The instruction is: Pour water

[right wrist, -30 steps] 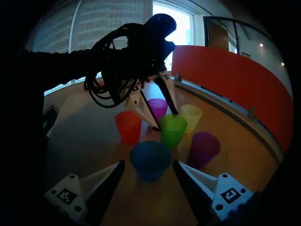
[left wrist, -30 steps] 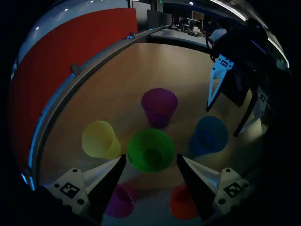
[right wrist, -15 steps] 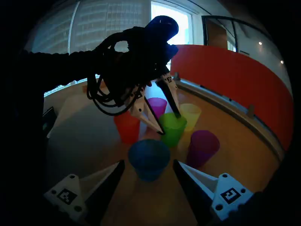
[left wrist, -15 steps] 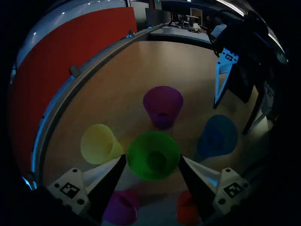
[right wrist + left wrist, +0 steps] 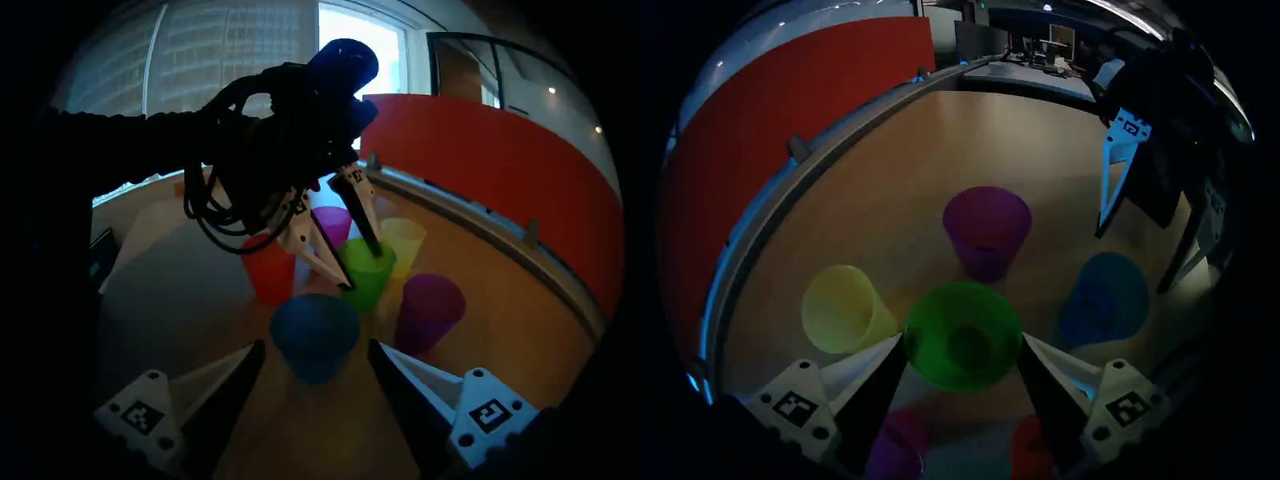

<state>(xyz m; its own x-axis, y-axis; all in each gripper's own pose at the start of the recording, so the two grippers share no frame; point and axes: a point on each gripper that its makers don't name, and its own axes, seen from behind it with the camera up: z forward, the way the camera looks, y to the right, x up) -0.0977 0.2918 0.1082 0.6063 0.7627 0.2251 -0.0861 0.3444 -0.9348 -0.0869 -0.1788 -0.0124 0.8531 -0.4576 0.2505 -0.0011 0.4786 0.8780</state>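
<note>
Left claw (image 5: 960, 340) advanced; green cup (image 5: 962, 324) on bench (image 5: 976, 136) now sat between its open fingers, probably lined up for a grasp. Right claw (image 5: 314, 346), also open, hovered with blue cup (image 5: 314, 332) just ahead.

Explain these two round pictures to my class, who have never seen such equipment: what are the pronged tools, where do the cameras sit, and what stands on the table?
No robot: a person holds a two-finger gripper in each hand, and each carries a fisheye camera looking along its own fingers. In the left gripper view the left gripper is open, its fingers either side of a green cup; contact is unclear. In the right gripper view the right gripper is open before a blue cup, and a hand holds the other gripper beyond. A purple cup, a yellow cup, a magenta cup and a red cup also stand on the wooden table.
</note>
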